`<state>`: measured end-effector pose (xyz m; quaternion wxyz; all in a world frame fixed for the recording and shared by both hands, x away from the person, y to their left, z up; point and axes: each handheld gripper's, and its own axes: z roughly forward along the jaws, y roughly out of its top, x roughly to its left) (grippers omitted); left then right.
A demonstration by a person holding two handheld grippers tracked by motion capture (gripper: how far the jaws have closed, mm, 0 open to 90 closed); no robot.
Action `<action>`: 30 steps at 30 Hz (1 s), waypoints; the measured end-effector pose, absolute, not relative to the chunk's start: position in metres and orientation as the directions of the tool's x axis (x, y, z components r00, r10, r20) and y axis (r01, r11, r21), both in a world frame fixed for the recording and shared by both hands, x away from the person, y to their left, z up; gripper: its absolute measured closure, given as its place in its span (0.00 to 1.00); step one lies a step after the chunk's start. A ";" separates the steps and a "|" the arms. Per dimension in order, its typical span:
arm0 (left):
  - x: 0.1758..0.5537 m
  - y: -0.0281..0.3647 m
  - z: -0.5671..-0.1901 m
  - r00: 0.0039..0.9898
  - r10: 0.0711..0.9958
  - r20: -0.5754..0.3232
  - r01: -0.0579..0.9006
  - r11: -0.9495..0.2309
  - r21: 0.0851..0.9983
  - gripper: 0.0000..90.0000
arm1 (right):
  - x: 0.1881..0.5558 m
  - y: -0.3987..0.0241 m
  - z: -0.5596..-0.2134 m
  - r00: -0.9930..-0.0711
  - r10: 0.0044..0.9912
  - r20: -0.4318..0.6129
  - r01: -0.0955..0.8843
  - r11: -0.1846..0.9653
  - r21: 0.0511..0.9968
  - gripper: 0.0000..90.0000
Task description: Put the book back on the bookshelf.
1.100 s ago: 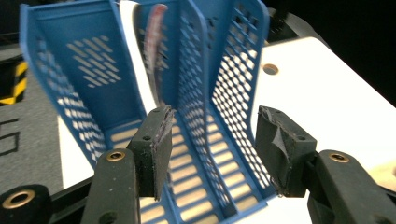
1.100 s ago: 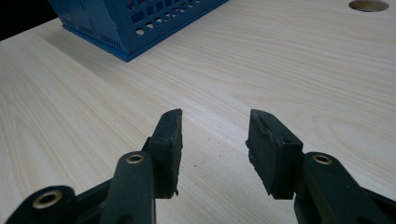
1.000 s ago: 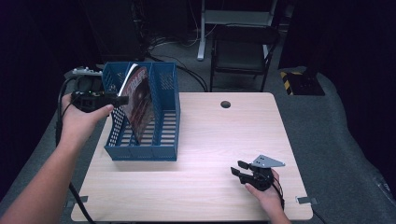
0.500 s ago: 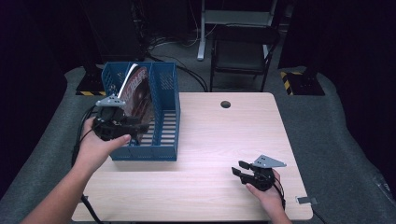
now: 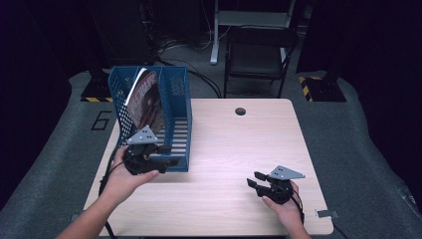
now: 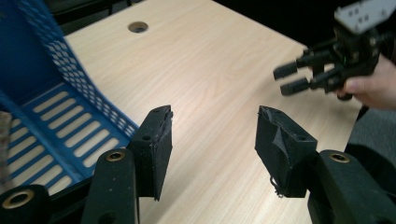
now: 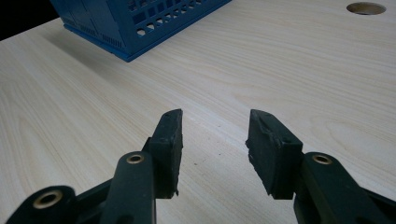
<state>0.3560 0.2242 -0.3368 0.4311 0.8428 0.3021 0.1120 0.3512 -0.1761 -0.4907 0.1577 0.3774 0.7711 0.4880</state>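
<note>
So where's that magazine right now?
In the high view the magazine stands tilted inside the blue file rack at the table's far left, just beyond the left gripper.

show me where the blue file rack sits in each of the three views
High view: blue file rack stands at the table's left rear, just beyond the left gripper.
Left gripper view: it takes up the left edge, beside the left pad.
Right gripper view: its base is at top left.
Shared landmark: the round table hole.
</note>
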 end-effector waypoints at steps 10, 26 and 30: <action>0.348 0.195 -0.393 0.824 0.550 -0.139 0.430 -0.447 0.784 0.52 | 0.350 -0.176 -0.489 -0.666 0.736 0.120 0.423 0.241 0.873 0.61; 0.341 0.200 -0.445 0.789 0.590 -0.170 0.477 -0.413 0.776 0.52 | 0.349 -0.176 -0.487 -0.671 0.733 0.110 0.412 0.245 0.877 0.61; 0.341 0.204 -0.456 0.793 0.583 -0.178 0.485 -0.426 0.764 0.52 | 0.349 -0.175 -0.488 -0.671 0.733 0.110 0.412 0.246 0.878 0.61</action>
